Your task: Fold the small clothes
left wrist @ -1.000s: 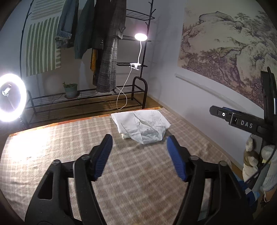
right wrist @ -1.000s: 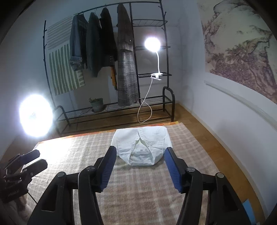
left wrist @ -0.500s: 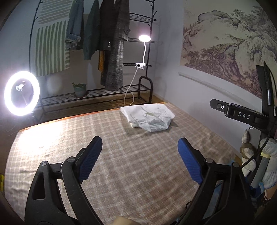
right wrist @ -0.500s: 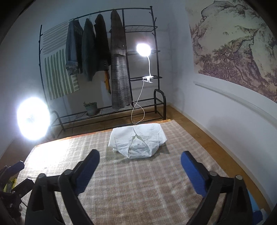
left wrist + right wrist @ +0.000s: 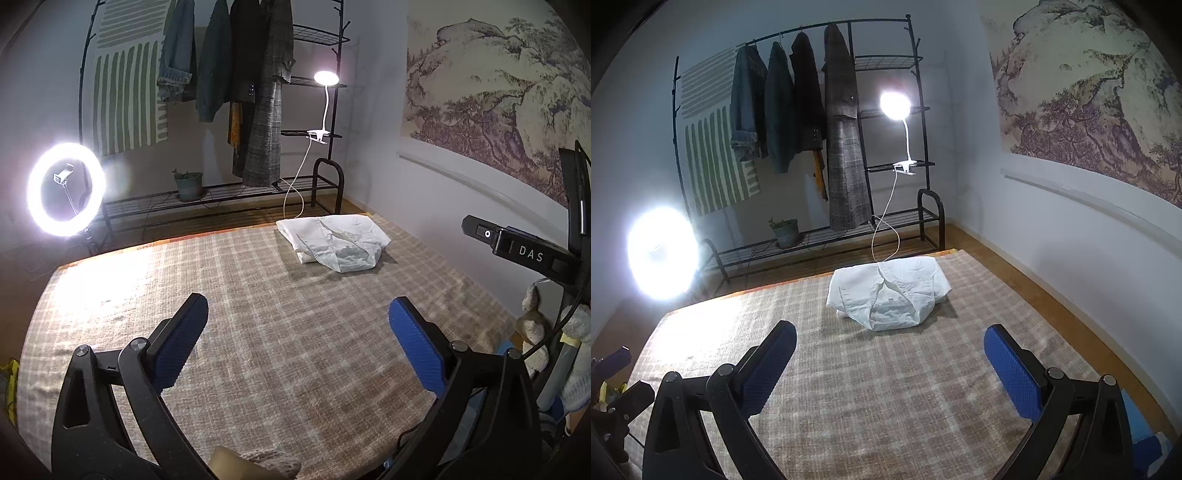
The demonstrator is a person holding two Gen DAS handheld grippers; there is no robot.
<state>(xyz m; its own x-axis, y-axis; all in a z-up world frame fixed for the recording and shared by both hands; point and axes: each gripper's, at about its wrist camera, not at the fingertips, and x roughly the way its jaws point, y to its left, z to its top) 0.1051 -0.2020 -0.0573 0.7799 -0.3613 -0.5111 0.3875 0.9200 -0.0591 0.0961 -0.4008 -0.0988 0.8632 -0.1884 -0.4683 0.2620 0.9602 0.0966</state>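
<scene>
A folded white shirt (image 5: pixel 334 242) lies at the far right of the checked beige cloth (image 5: pixel 236 306); it also shows in the right wrist view (image 5: pixel 888 293), collar toward me. My left gripper (image 5: pixel 297 341) is open and empty, held above the cloth well short of the shirt. My right gripper (image 5: pixel 890 363) is open and empty too, a short way in front of the shirt. The right gripper's body (image 5: pixel 528 251) shows at the right edge of the left wrist view.
A black clothes rack (image 5: pixel 827 122) with hanging jackets stands behind the cloth, with a clip lamp (image 5: pixel 894 105) and a potted plant (image 5: pixel 785 232). A bright ring light (image 5: pixel 66 189) stands at the left. The wall runs along the right side.
Both grippers have opened wide and pulled back from the shirt, which now lies farther away in both views. The shirt has stayed in place.
</scene>
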